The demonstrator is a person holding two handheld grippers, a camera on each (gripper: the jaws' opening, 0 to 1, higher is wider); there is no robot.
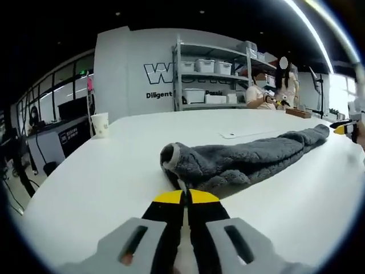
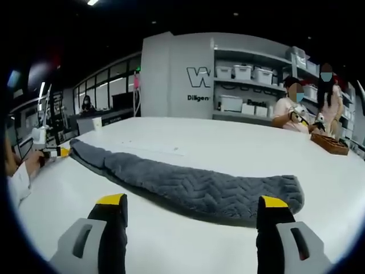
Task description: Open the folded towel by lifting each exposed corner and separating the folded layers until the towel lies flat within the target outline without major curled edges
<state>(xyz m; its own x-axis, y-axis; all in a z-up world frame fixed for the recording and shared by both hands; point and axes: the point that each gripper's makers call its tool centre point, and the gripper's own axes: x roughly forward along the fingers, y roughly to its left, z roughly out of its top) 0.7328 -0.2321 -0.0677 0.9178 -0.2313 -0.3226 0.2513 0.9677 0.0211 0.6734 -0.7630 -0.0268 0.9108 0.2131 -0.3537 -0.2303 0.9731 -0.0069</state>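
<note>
Towel [image 1: 251,157] (grey, plush) lying bunched lengthwise as a long roll on the white desk [image 1: 114,171]. Left tongs [image 1: 186,197], jaws pressed together, sit at its near end, seemingly pinching a thin edge, though the grip itself is hard to confirm. Right tongs [image 2: 191,201] stand wide apart just short of the towel's other end [image 2: 274,191]. Good practice: seize one layer only at a corner, lift low, and draw outward so the layers part without curling. No target outline can be made out.

Left gripper [image 1: 186,197]: black jaws, yellow tips, grey slotted mounts at bottom centre; right gripper [image 2: 191,202] alike; white sleeve [image 2: 20,180] at left edge
</note>
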